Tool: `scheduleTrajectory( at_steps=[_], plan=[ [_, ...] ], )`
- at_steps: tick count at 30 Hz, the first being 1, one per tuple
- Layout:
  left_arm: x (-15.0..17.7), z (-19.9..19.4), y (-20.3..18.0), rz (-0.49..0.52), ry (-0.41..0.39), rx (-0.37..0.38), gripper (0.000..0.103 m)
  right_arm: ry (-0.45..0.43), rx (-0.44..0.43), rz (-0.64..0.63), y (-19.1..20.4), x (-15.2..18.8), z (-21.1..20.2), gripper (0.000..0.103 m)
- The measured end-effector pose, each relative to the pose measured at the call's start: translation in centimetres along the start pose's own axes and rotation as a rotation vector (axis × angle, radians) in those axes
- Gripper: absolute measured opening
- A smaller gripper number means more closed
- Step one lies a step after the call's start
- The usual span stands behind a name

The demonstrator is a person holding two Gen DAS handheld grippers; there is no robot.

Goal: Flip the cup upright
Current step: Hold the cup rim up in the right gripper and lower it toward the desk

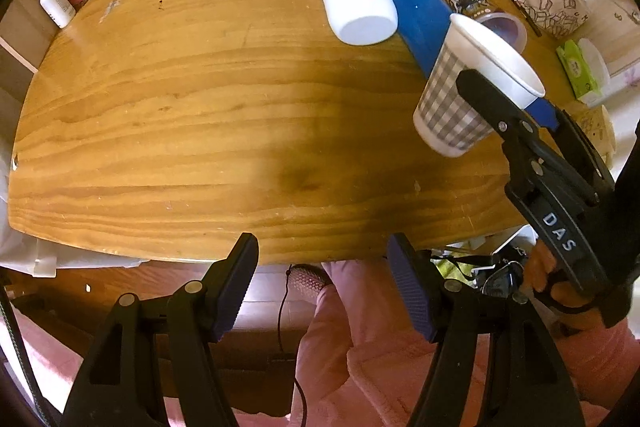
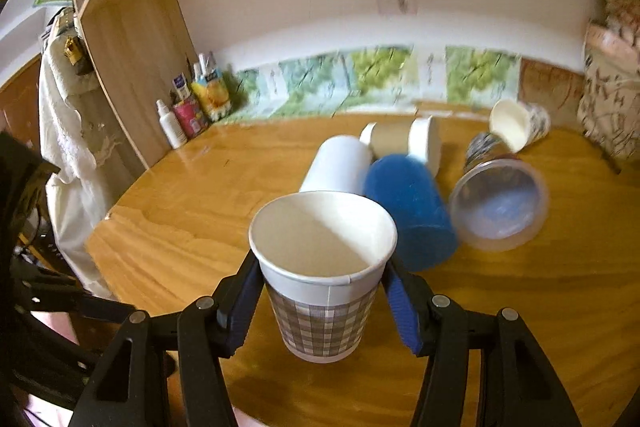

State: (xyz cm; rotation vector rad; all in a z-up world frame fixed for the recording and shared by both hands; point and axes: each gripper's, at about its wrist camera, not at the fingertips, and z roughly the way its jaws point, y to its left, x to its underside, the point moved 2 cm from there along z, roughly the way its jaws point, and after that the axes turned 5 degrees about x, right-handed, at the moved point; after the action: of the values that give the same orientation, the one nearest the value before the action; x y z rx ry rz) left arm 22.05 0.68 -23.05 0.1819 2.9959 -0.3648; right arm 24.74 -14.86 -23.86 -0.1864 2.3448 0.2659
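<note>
My right gripper (image 2: 322,295) is shut on a grey-checked paper cup (image 2: 320,315) and holds it mouth up, just above the wooden table (image 2: 180,227). In the left wrist view the same cup (image 1: 456,99) hangs tilted above the table's right side, gripped by the right gripper (image 1: 492,95). My left gripper (image 1: 322,279) is open and empty over the table's near edge (image 1: 200,251).
Several cups lie on their sides behind the held cup: a white one (image 2: 336,167), a blue one (image 2: 408,207), a clear plastic one (image 2: 500,207), a brown-sleeved one (image 2: 404,139) and a paper one (image 2: 516,125). Bottles (image 2: 188,111) stand at the back left.
</note>
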Motion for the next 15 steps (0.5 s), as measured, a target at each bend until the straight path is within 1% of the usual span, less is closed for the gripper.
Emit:
scheduleTrajectory(
  at_steps=[3, 7, 11, 15],
  plan=[
    [0.1, 0.1, -0.2, 0.007, 0.01, -0.005, 0.071, -0.051, 0.029, -0.005, -0.5, 0.7, -0.2, 0.06],
    [0.0, 0.4, -0.3, 0.012, 0.024, -0.015, 0.071, -0.115, 0.055, -0.041, -0.8, 1.4, -0.2, 0.06],
    [-0.2, 0.9, -0.3, 0.005, 0.043, -0.024, 0.071, -0.148, 0.055, -0.064, -0.9, 1.8, -0.2, 0.061],
    [-0.4, 1.1, -0.4, 0.002, 0.052, -0.029, 0.071, -0.157, 0.043, -0.065, -1.2, 2.0, 0.1, 0.062]
  ],
)
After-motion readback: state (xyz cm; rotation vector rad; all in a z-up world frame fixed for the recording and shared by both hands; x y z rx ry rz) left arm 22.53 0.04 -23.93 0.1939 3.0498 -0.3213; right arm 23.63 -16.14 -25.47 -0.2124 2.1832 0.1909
